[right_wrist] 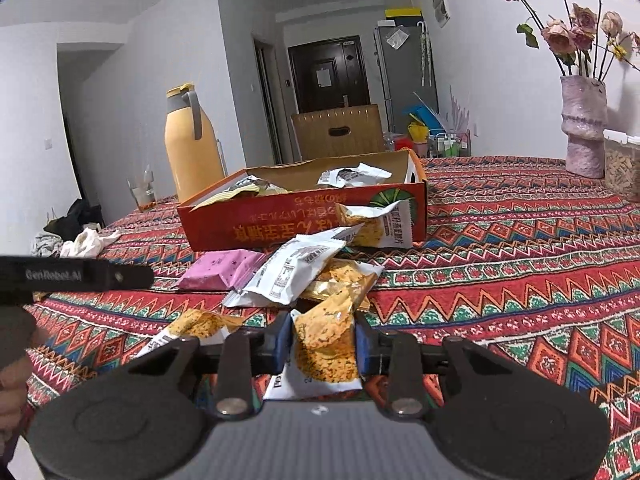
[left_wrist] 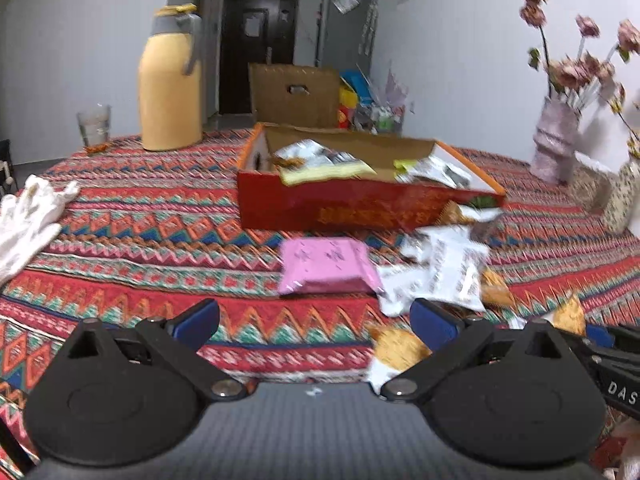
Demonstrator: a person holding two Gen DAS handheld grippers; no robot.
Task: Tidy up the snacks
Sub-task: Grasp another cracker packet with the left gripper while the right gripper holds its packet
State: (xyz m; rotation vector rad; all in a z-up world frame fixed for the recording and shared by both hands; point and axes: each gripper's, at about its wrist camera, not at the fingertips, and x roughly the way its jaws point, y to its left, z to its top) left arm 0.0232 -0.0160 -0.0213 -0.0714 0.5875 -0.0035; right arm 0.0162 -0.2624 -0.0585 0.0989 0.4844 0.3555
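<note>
Your right gripper (right_wrist: 323,346) is squeezed onto a yellow snack pack (right_wrist: 325,350), just in front of the red box (right_wrist: 304,222). Lift it straight up, then carry it over the near wall of the box and let go inside. Your left gripper (left_wrist: 314,322) is wide open and holds nothing. More packs, white ones (right_wrist: 294,276) and a pink pack (right_wrist: 222,268), lie between you and the box, so go over them.

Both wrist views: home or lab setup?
Most likely a home dining area. A patterned tablecloth covers the table, a fridge stands by a dark entry door, and a yellow thermos jug and vase of dried flowers sit on the table.
</note>
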